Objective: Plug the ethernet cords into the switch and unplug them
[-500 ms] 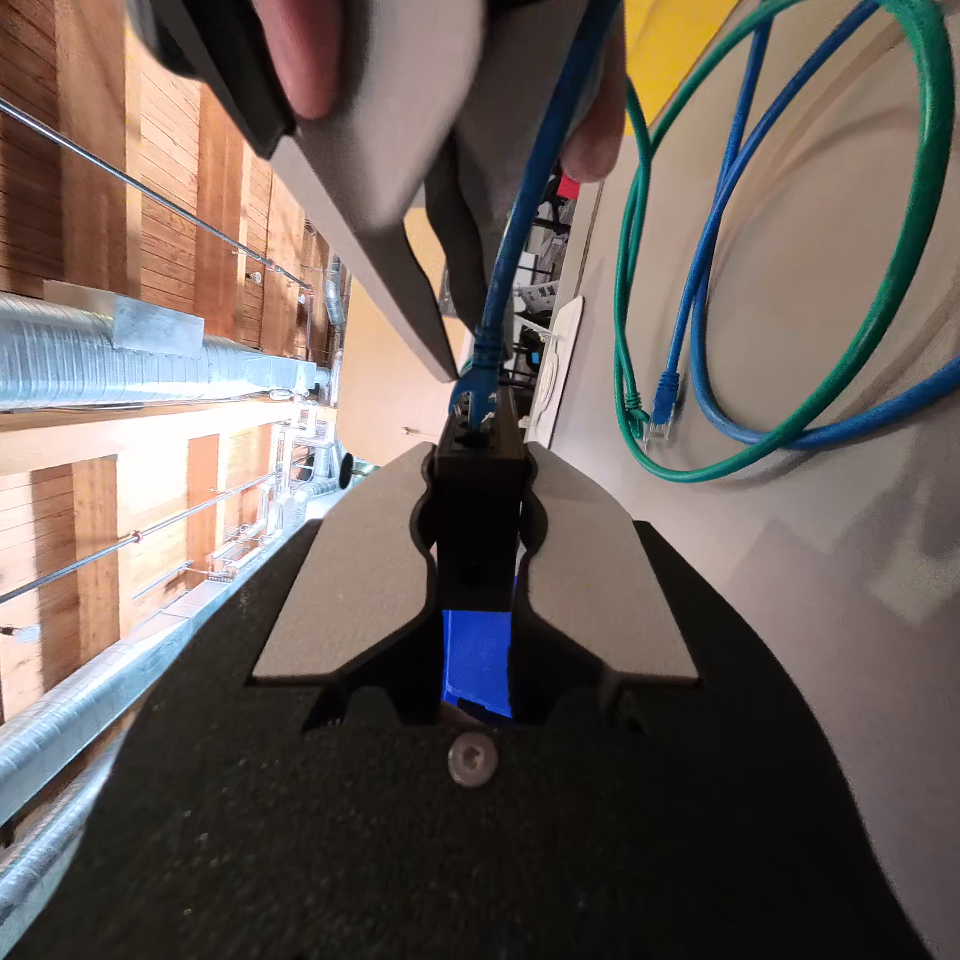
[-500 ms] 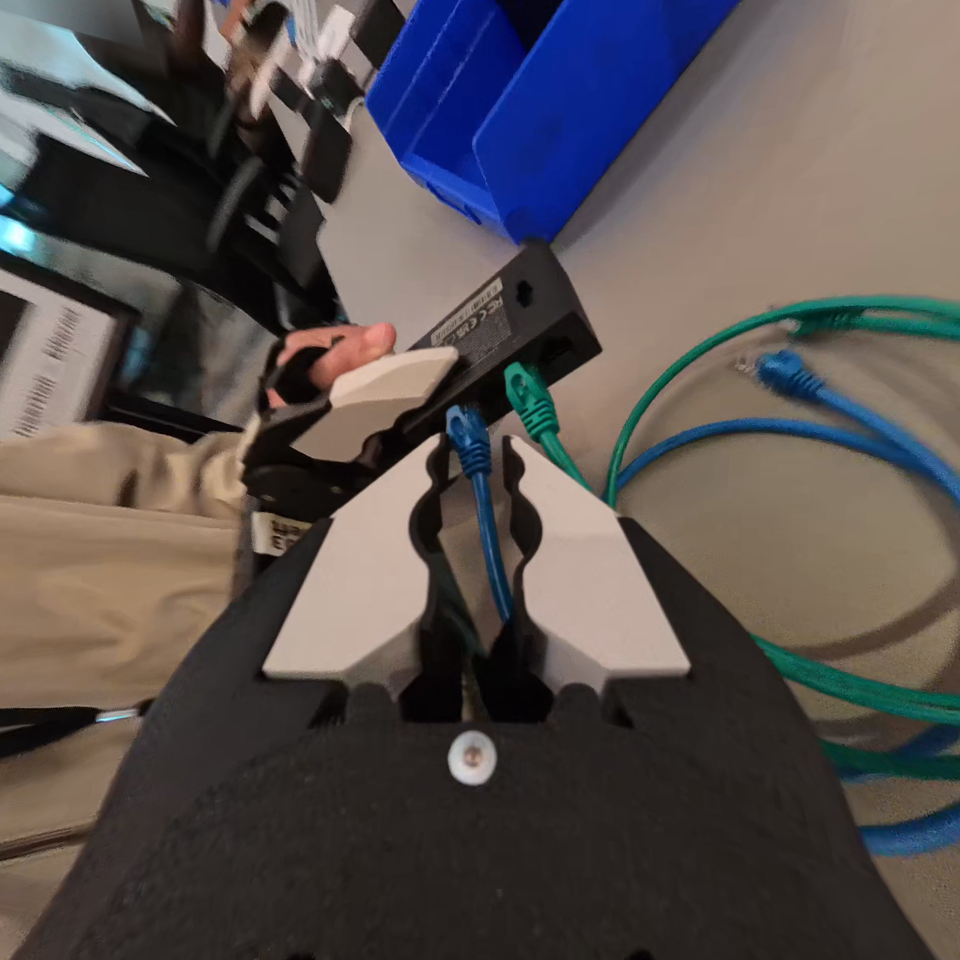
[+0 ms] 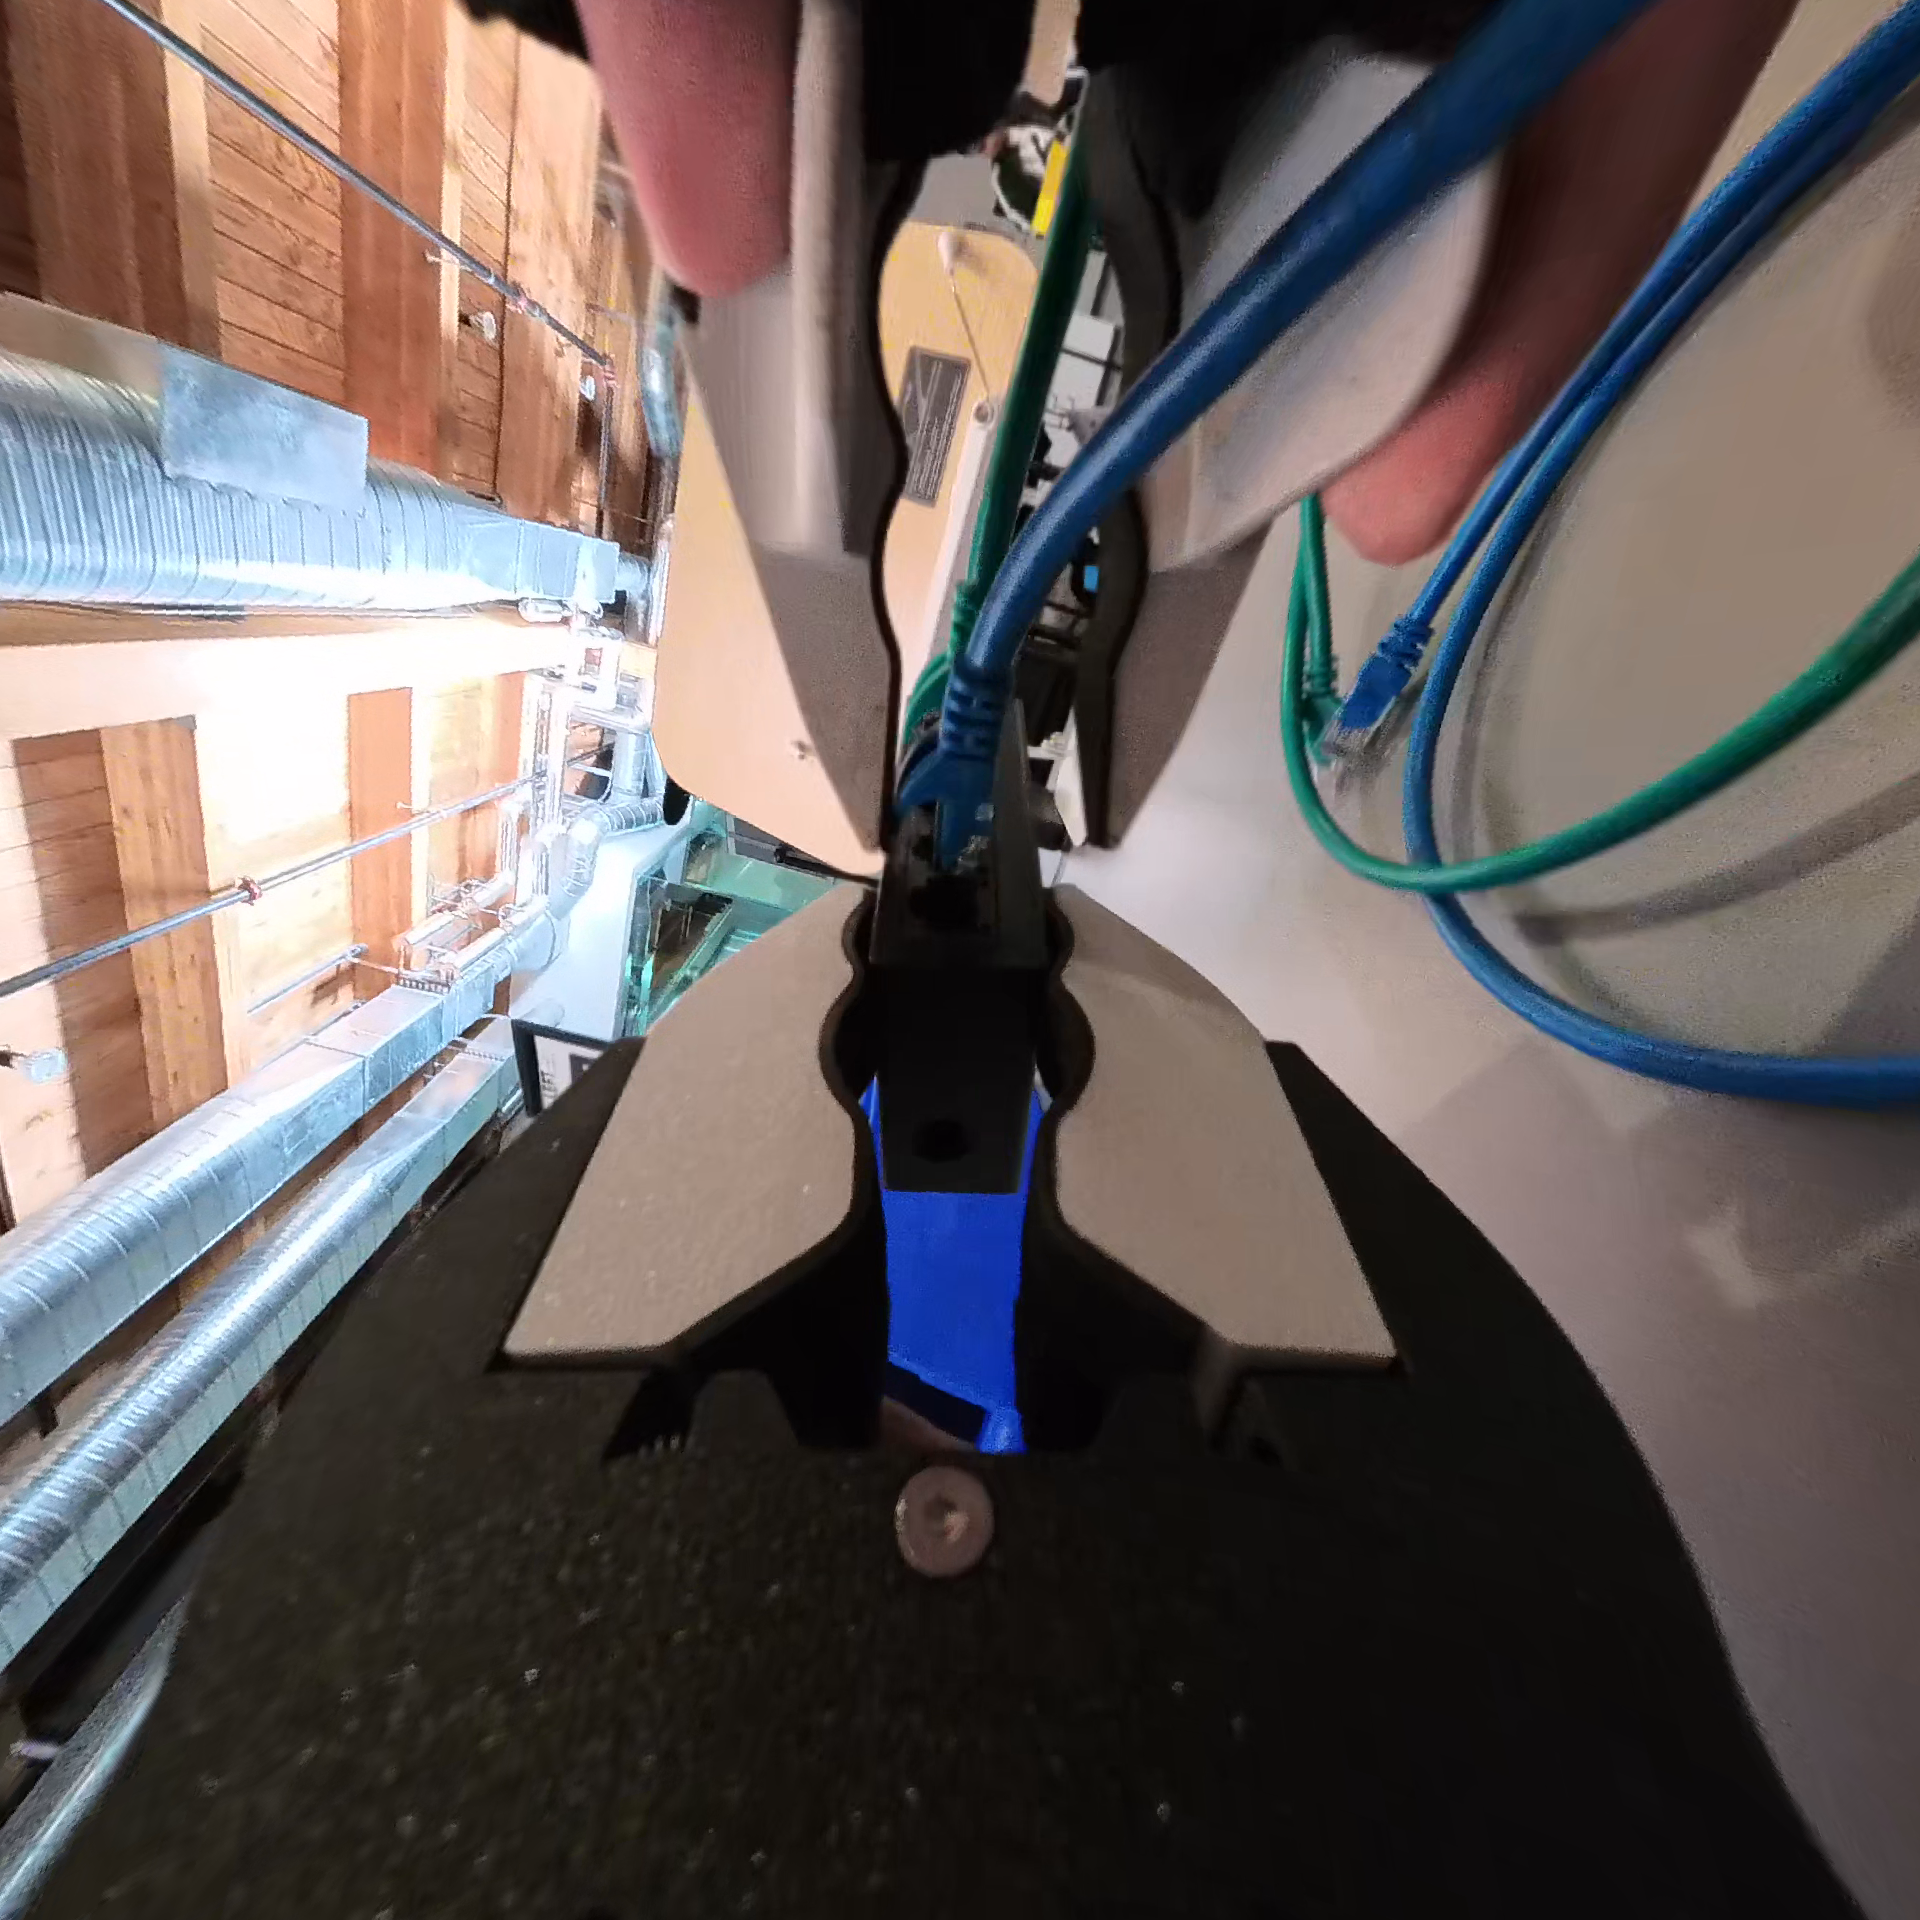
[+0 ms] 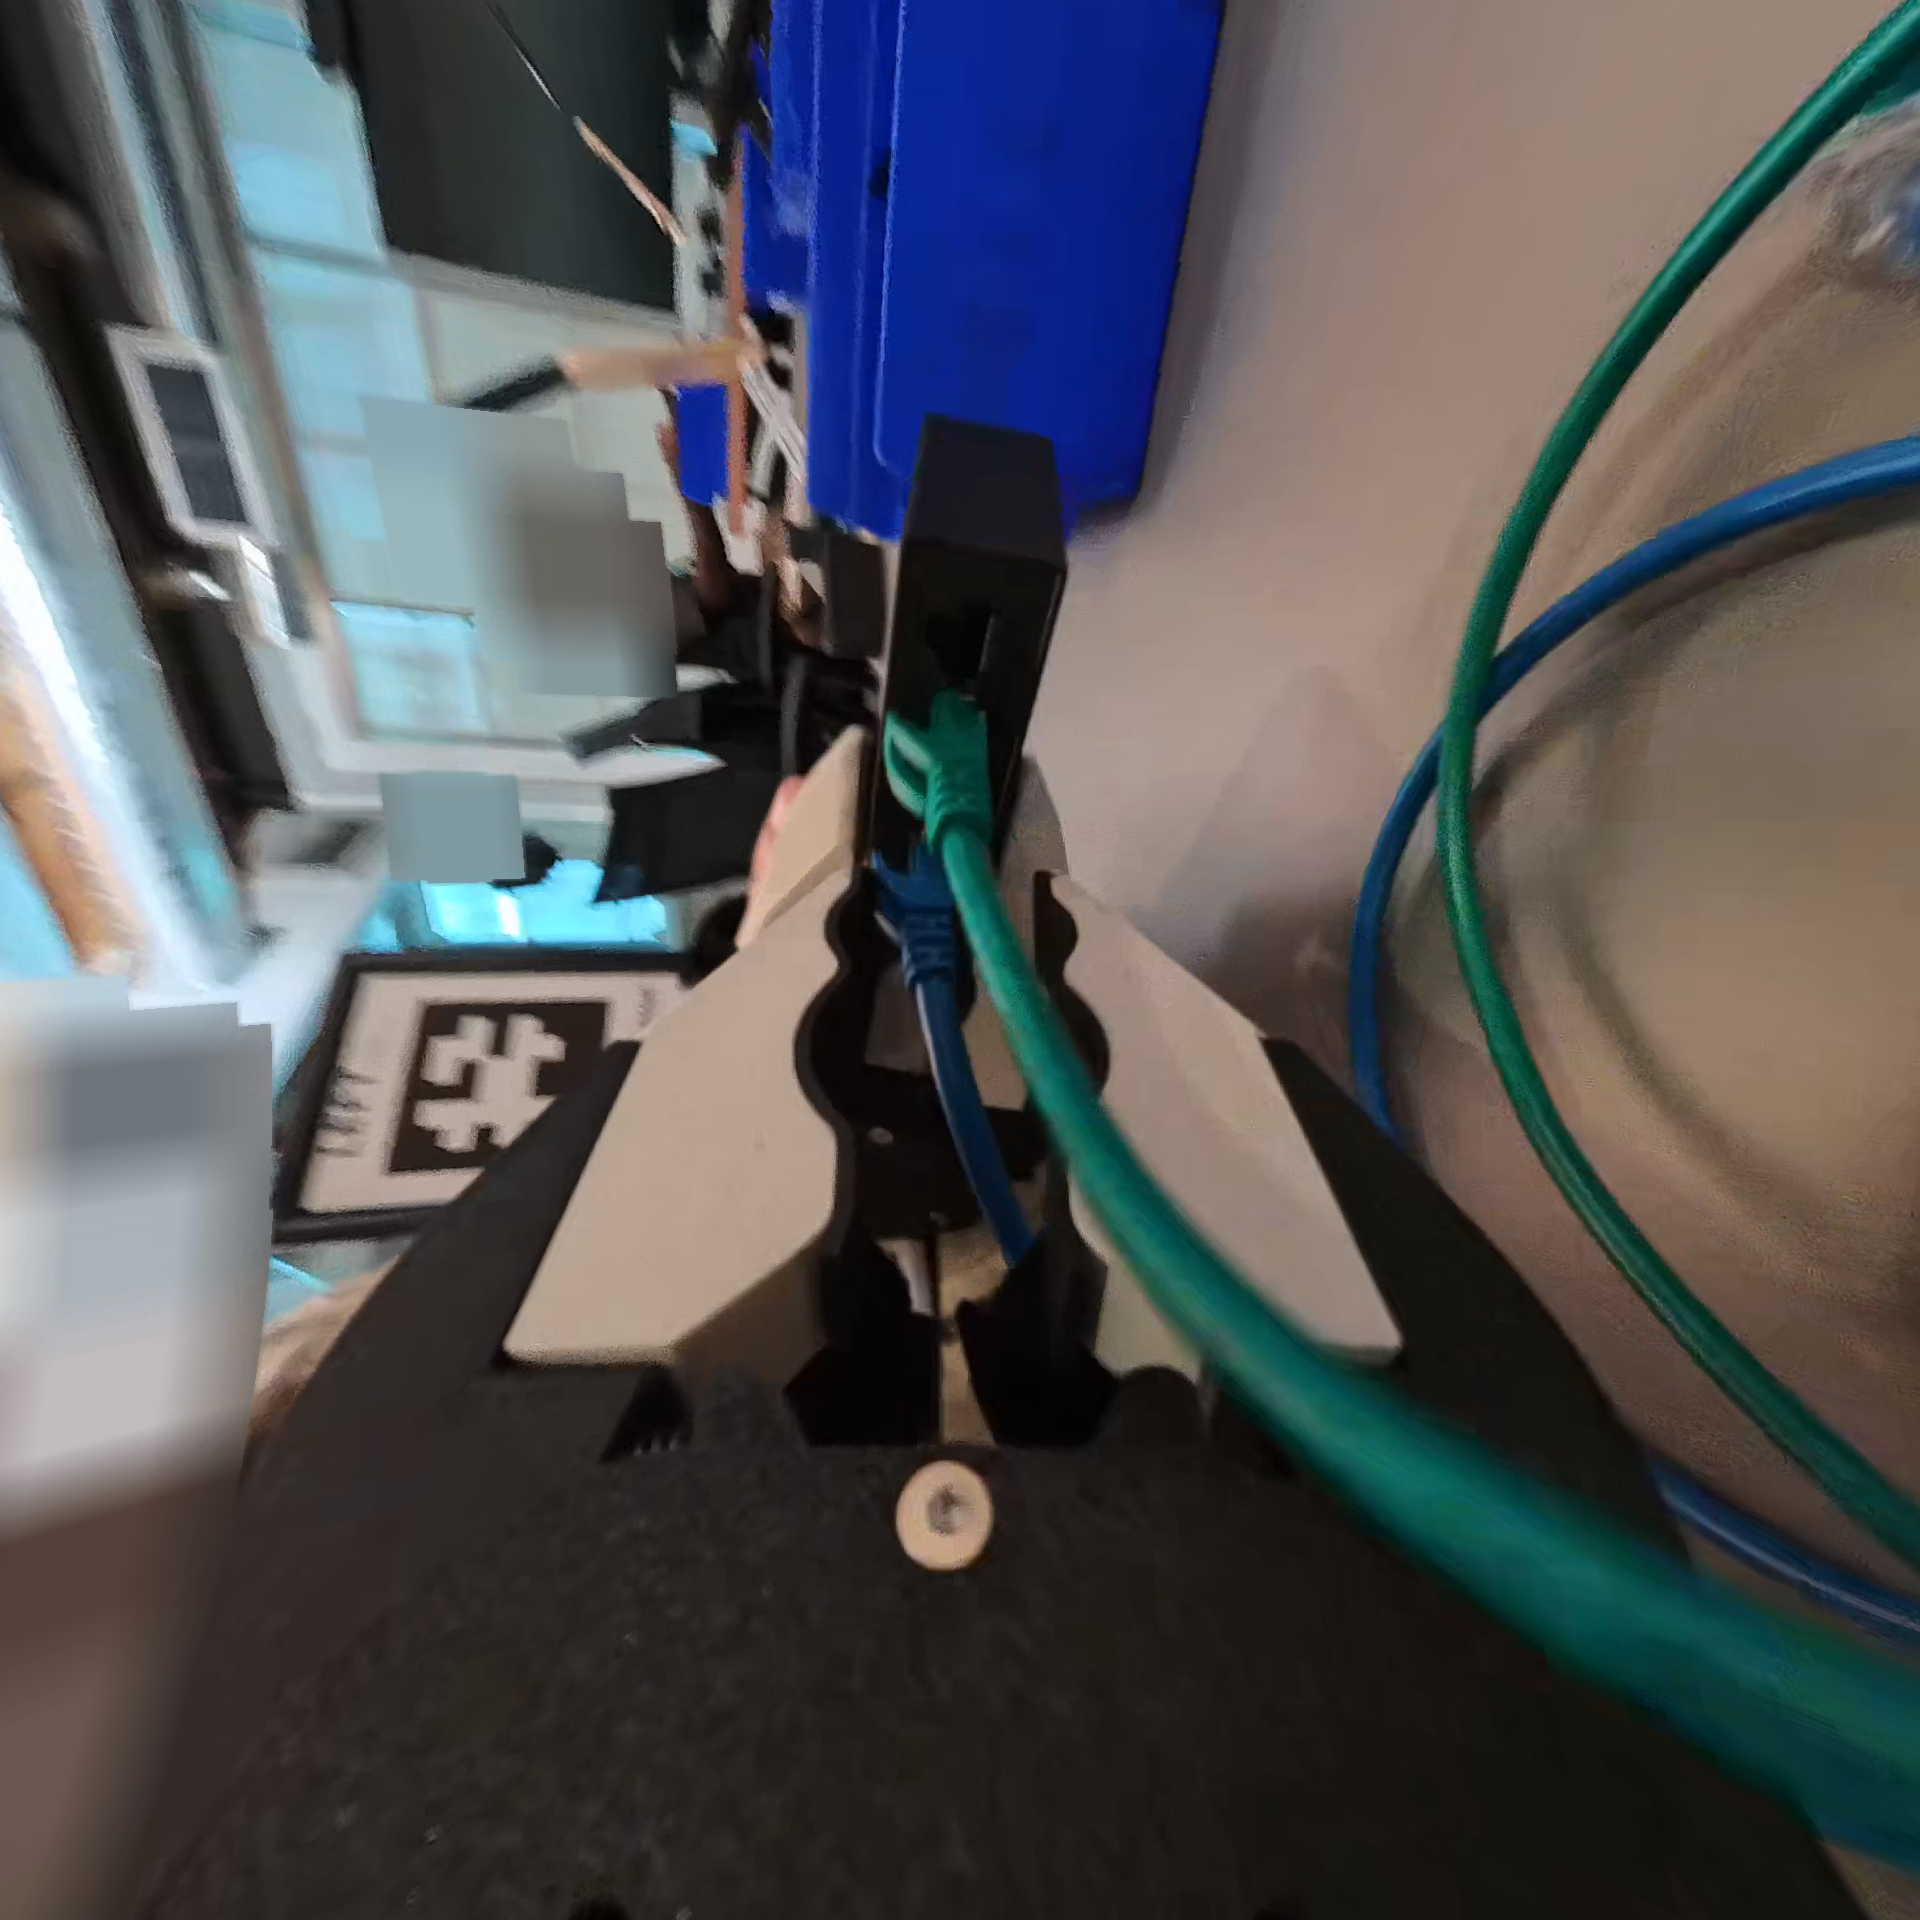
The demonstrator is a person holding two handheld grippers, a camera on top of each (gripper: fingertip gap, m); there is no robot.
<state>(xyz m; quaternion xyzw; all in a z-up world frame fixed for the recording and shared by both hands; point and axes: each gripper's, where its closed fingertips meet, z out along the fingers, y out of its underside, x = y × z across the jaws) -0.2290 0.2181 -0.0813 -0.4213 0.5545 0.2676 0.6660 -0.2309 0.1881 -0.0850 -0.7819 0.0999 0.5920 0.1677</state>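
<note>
Left tool (image 3: 954,925): fingers pressed against both sides of the black switch (image 3: 956,1039), pinching it edge-on; camera rolled sideways, so the desk (image 3: 1558,1299) stands like a wall on the right of its view.
Right tool (image 4: 954,894): fingers spread slightly, straddling the blue cord (image 4: 961,1101) just behind its plug; not clearly pressed on it. In the left wrist view it reaches in from above, with fingertips (image 3: 717,156) of a person on its pads.
Switch: held off the desk between the left tool's fingers, port face turned toward the right tool.
Plugs in the switch: two (blue nearer the right tool, green (image 4: 951,769) just beyond it), side by side; at least one empty port past the green one.
Green cord (image 4: 1195,1247): runs from its plug across the right tool's right finger, partly covering it.
Loose ends: two plugs lying on the desk, one green (image 3: 1317,717), one blue (image 3: 1377,686), close together inside the cable loops.
Surroundings: blue bin (image 4: 997,239) on the desk behind the switch; black-and-white marker card (image 4: 468,1081) to the left (blurred).
</note>
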